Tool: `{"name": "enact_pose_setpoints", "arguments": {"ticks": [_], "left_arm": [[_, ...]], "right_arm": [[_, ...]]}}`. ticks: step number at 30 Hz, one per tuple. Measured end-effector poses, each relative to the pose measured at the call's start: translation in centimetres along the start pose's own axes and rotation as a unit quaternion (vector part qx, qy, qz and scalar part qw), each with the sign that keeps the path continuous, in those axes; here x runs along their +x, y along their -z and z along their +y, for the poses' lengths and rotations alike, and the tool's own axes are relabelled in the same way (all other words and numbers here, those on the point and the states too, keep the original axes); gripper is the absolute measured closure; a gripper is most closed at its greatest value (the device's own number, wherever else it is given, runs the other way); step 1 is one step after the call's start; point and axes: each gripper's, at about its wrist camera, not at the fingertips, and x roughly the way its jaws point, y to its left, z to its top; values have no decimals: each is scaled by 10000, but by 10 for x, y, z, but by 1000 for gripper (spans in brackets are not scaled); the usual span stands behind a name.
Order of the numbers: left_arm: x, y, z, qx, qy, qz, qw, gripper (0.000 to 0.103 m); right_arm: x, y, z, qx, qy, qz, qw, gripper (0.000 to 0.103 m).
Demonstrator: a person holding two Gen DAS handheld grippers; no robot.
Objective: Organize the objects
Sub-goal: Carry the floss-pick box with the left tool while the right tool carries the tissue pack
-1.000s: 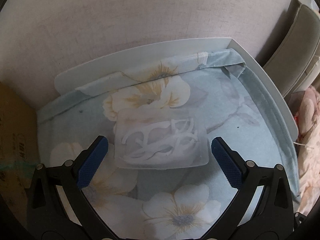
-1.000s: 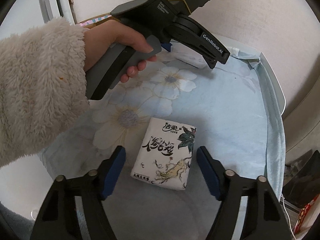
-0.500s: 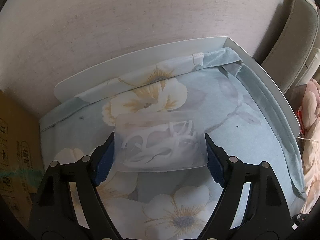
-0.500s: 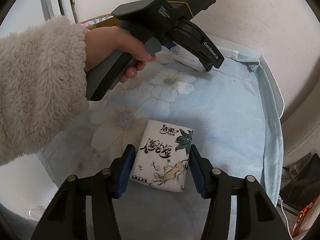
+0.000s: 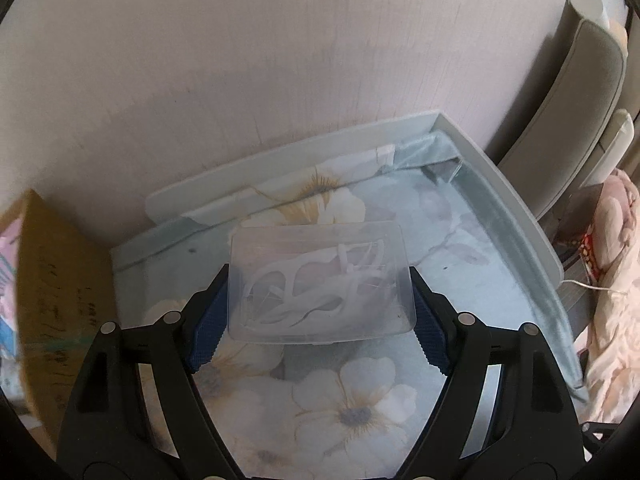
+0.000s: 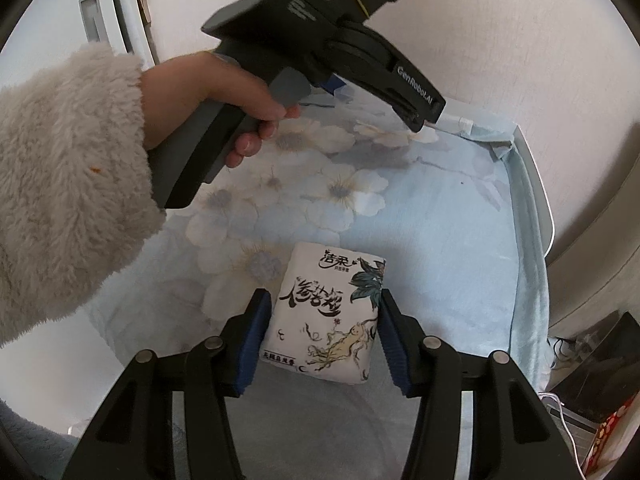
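Note:
My left gripper (image 5: 316, 316) is shut on a clear plastic box of white floss picks (image 5: 320, 280) and holds it lifted above the flowered cloth. My right gripper (image 6: 320, 340) is shut on a white tissue pack (image 6: 326, 316) with black calligraphy and a plant drawing, held just over the cloth. In the right wrist view the left gripper body (image 6: 320, 36) shows at the top, gripped by a hand in a fluffy sleeve; its fingers and the box are hidden behind it.
A light blue flowered cloth (image 5: 360, 400) covers a white table with a raised rim (image 5: 500, 184) against the wall. A cardboard box (image 5: 52, 300) stands at the left. A chair back (image 5: 580, 100) and pink bedding (image 5: 612, 280) are at the right.
Both grippers closed from open onto their objects. The left gripper then lifted the floss box off the cloth; the right gripper raised the tissue pack slightly.

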Motion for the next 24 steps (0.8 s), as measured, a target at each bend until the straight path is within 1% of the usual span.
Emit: {"name": "enact_pose_setpoints", "arguments": {"ticks": [2, 5, 14, 19, 21, 24], "left_arm": [[-6, -13, 4, -17, 17, -36, 10000, 24], [-23, -19, 5, -19, 26, -124, 9999, 24], [-88, -21, 35, -56, 87, -421, 9991, 24], [-123, -20, 52, -155, 154, -563, 9982, 24], [-124, -24, 52, -159, 147, -617, 9979, 24], [-140, -24, 62, -146, 105, -694, 9974, 24]], "right_arm": [[-8, -4, 2, -8, 15, -26, 10000, 54], [-18, -11, 1, 79, 10, -65, 9999, 54], [-45, -38, -1, 256, 214, -237, 9992, 54], [-58, -56, -4, 343, 343, -344, 9982, 54], [-65, -64, -4, 347, 396, -390, 9979, 54], [-74, -77, -4, 357, 454, -478, 9972, 54]]}}
